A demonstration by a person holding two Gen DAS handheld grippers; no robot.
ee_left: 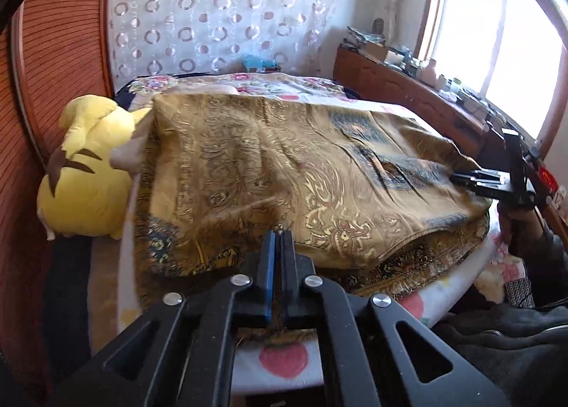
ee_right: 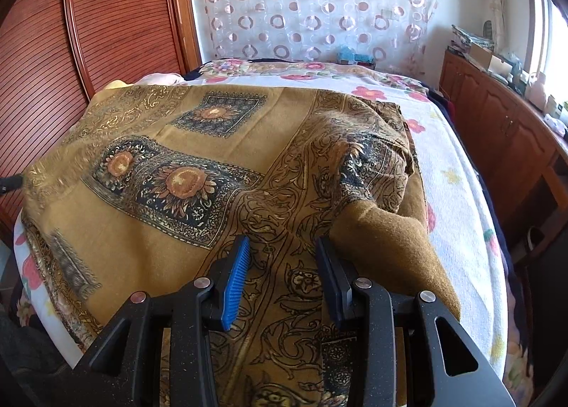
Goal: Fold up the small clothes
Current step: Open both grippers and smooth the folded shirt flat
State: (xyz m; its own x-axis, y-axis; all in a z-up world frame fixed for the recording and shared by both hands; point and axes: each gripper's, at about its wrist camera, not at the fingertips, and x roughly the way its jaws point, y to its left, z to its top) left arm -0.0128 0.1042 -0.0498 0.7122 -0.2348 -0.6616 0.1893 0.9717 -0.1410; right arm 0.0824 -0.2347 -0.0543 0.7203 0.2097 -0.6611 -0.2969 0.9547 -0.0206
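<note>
A mustard-brown scarf with gold paisley and dark sunflower panels (ee_left: 284, 172) lies spread on the bed, one layer folded over another; it also fills the right wrist view (ee_right: 184, 172). My left gripper (ee_left: 278, 234) is shut at the scarf's near edge; whether cloth is pinched I cannot tell. My right gripper (ee_right: 282, 247) is open, its blue-padded fingers (ee_right: 236, 275) hovering just over the scarf near a bunched fold (ee_right: 376, 172). It also shows in the left wrist view (ee_left: 456, 178) at the scarf's right edge.
A yellow plush toy (ee_left: 88, 165) lies at the bed's left side by the wooden headboard (ee_left: 53, 69). A flowered sheet (ee_right: 458, 172) covers the bed. A wooden cabinet with clutter (ee_left: 419, 87) runs under the window at right.
</note>
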